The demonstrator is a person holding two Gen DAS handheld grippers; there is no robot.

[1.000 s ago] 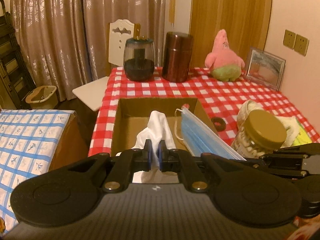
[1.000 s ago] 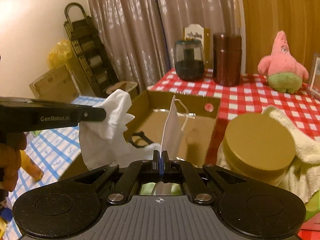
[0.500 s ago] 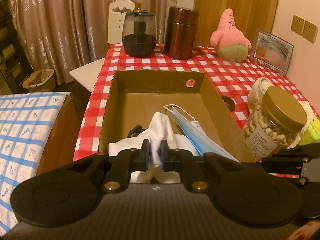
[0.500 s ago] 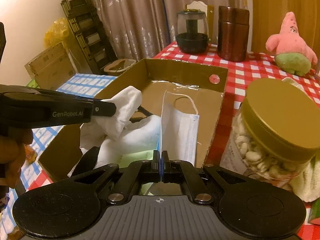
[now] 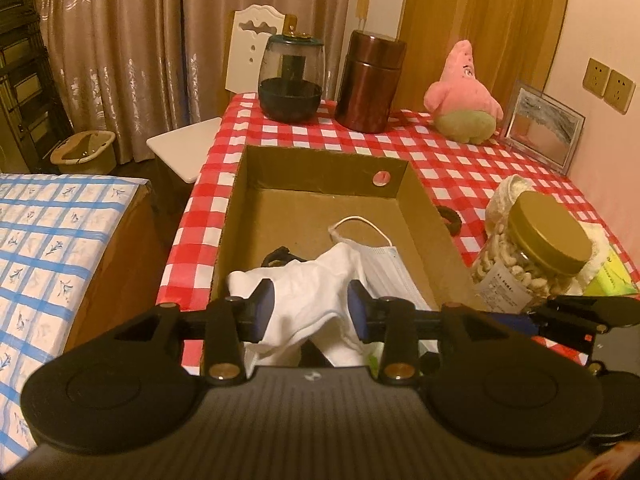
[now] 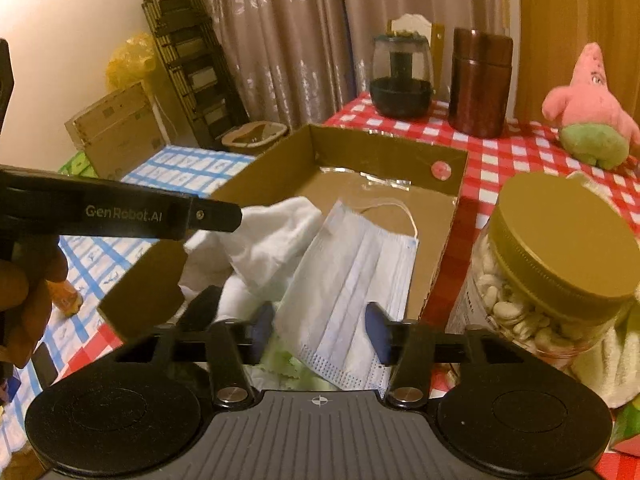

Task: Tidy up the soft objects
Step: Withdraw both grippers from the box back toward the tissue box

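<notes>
A brown cardboard box (image 5: 320,156) sits on the red checked tablecloth. A crumpled white cloth (image 5: 316,292) lies at its near end, over a black item. Beside the cloth, to the right, lies a pale blue face mask (image 6: 360,264). My left gripper (image 5: 311,306) hangs over the cloth with its jaws opening; the cloth sags loose between the pads. My right gripper (image 6: 320,330) is over the mask's near edge, jaws opening too, with the mask flat between the pads and not pinched. The left gripper (image 6: 224,220) reaches in from the left in the right wrist view.
A nut jar with a gold lid (image 5: 536,248) stands right of the box, against a cream towel (image 6: 612,360). A pink star plush (image 5: 464,96), brown canister (image 5: 370,84), dark glass jar (image 5: 290,80) and photo frame (image 5: 540,128) stand at the back. A blue checked surface (image 5: 48,240) lies left.
Both grippers came down into the box with the cloth and the mask pinched. Their jaws have since parted, and the cloth and the mask now rest in the box.
</notes>
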